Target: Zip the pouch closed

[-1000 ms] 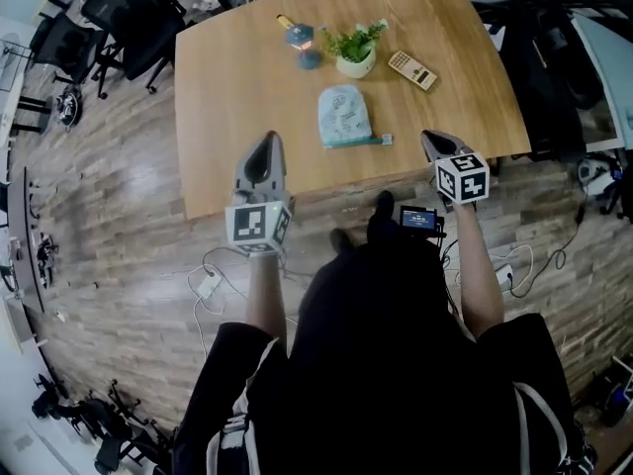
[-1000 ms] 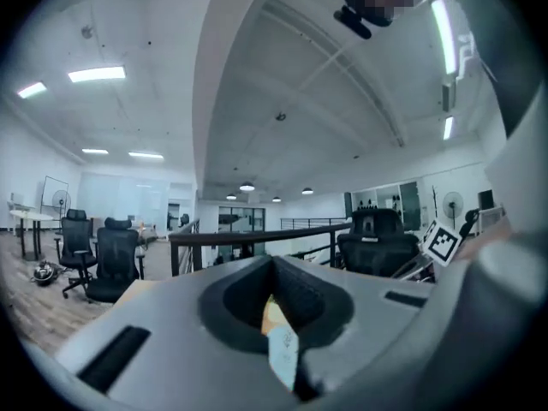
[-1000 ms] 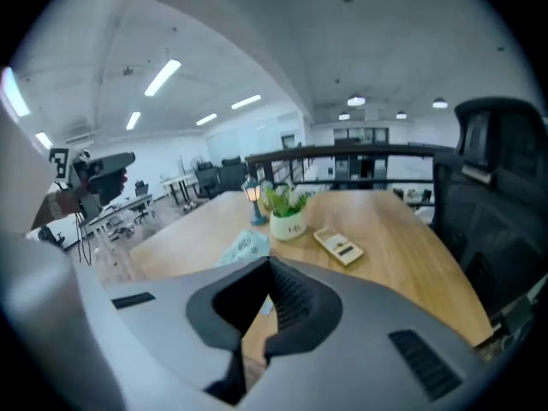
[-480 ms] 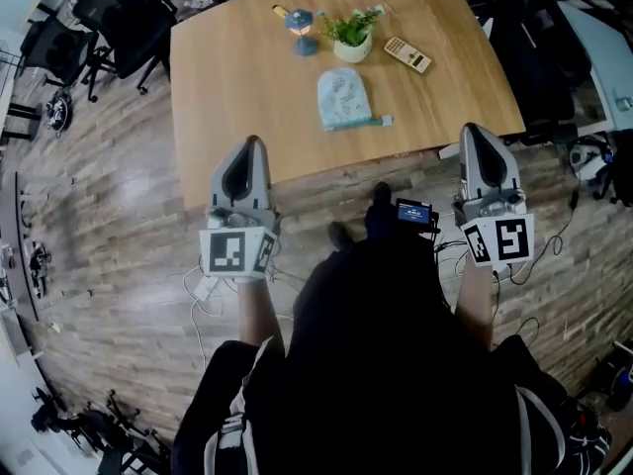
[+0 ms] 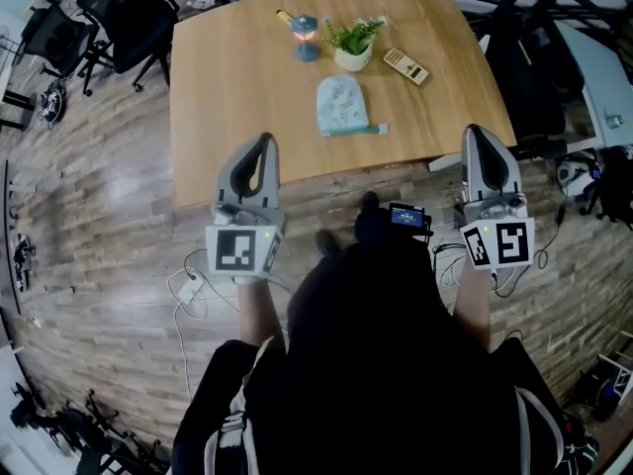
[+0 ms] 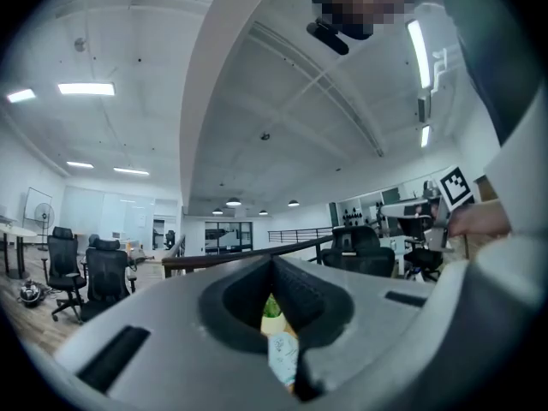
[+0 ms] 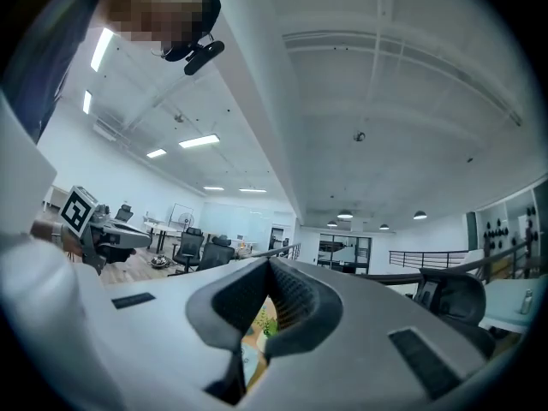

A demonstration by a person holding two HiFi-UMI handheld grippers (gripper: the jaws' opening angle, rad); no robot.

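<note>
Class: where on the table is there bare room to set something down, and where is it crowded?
Bare: the table's left half, between its left edge and the pouch; the near right corner beside the pouch. Crowded: far middle, with lantern, plant and calculator.

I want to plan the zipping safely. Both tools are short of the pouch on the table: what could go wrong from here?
1. The pouch lies loose on the table; a pull by one tool alone may drag it instead of closing the zip.
2. The left tool and right tool are both shut and empty; reaching in so, they would likely push the pouch away.
3. The potted plant and lantern stand just behind the pouch and could be knocked.
</note>
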